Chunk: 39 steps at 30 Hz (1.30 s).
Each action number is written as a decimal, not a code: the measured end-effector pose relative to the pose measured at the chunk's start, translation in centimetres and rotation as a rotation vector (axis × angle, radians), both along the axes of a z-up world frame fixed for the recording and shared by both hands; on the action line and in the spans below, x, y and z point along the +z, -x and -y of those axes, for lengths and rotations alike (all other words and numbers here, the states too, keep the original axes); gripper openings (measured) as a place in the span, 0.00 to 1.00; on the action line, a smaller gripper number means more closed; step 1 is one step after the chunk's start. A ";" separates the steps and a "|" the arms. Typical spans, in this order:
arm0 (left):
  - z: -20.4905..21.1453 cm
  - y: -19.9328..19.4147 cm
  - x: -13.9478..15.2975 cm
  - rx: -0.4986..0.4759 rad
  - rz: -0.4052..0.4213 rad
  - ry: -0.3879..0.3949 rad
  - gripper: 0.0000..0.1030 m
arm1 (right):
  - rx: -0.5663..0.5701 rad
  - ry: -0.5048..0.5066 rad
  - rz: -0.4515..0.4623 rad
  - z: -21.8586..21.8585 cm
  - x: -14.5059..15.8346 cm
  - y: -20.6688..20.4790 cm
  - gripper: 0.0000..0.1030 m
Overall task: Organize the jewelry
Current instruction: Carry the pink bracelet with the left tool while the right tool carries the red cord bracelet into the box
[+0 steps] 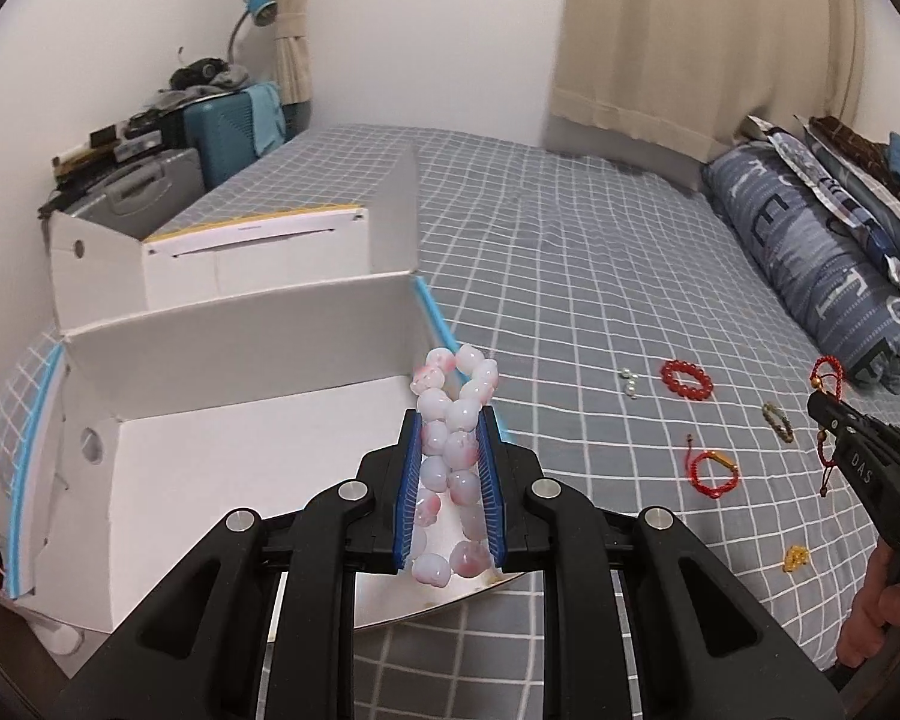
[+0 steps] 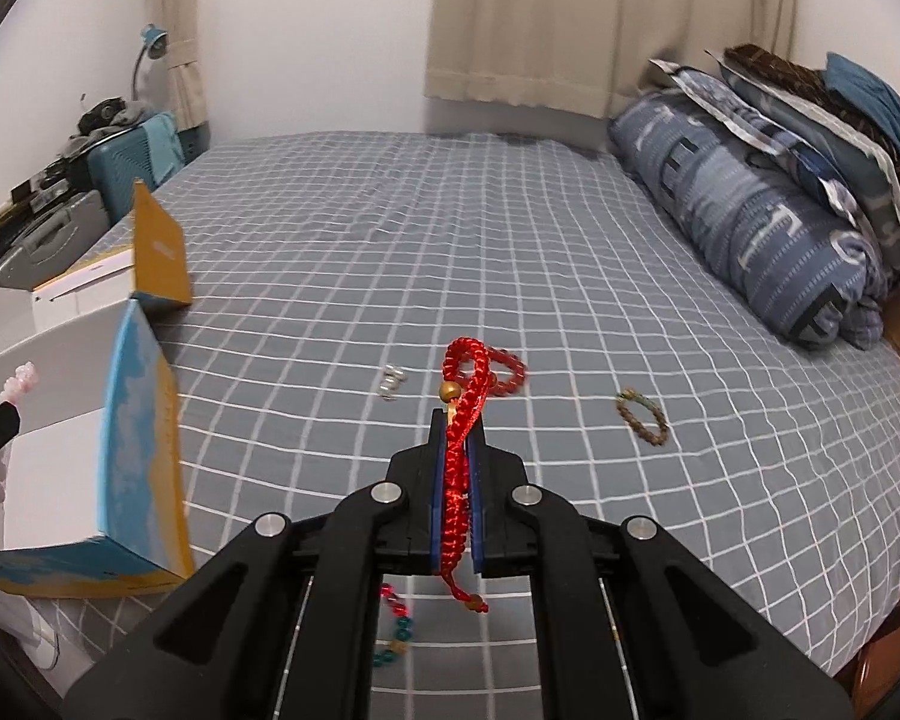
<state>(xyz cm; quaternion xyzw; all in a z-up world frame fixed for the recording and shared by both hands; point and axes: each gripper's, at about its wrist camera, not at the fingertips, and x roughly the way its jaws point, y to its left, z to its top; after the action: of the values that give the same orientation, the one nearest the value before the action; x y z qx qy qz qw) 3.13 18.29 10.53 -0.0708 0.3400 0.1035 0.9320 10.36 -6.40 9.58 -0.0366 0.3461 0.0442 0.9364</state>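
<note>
My left gripper (image 1: 450,414) is shut on a pink-and-white bead bracelet (image 1: 459,384), which is squeezed between the blue pads and sticks out past the tips. It hangs over the right end of an open white box (image 1: 240,420). My right gripper (image 2: 457,417) is shut on a red braided cord bracelet (image 2: 471,372) with a gold bead, held above the bed. Seen from the left wrist, the right gripper (image 1: 822,405) is far to the right. Loose on the bed lie a red bead bracelet (image 1: 687,380), pearls (image 1: 629,383) and a brown bead bracelet (image 2: 642,417).
A second white box (image 1: 240,252) stands behind the first. On the checked bed (image 1: 570,240) also lie a red cord bracelet with a gold tube (image 1: 714,471), a yellow piece (image 1: 797,558) and a coloured bead string (image 2: 396,624). A rolled blue quilt (image 1: 822,252) lines the right side.
</note>
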 end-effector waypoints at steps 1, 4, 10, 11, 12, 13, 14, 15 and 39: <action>-0.4 0.2 0.1 0.007 0.001 -0.001 0.17 | 0.007 0.000 0.003 -0.5 0.1 0.1 0.05; -1.8 1.0 0.3 0.038 -0.001 -0.003 0.17 | 0.022 0.011 0.009 -2.0 0.3 0.4 0.05; -3.9 2.2 0.4 0.089 -0.006 -0.006 0.17 | 0.058 0.006 0.006 -4.8 0.7 0.4 0.05; -4.3 2.4 0.4 0.098 -0.007 -0.005 0.17 | 0.065 0.009 0.006 -5.4 0.7 0.5 0.05; -4.7 2.6 0.3 0.109 -0.008 -0.005 0.17 | 0.072 0.008 0.006 -5.9 0.7 0.5 0.05; -4.9 2.7 0.4 0.115 -0.008 -0.007 0.17 | 0.080 0.002 0.003 -6.4 0.8 0.5 0.05; -5.4 3.0 0.5 0.120 -0.004 -0.006 0.18 | 0.094 -0.003 0.000 -7.2 0.9 0.5 0.05; -5.6 3.1 0.5 0.125 -0.002 -0.003 0.18 | 0.104 -0.006 0.002 -7.8 1.0 0.7 0.05; -15.2 5.5 -2.4 0.325 -0.073 0.025 0.18 | 0.369 0.014 -0.026 -23.8 -0.3 1.9 0.05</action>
<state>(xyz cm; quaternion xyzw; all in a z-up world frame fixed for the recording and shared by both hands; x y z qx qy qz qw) -2.41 33.49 8.13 -0.1328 0.3588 0.2509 0.8892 8.42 17.44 9.24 -0.1052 0.3458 0.2135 0.9076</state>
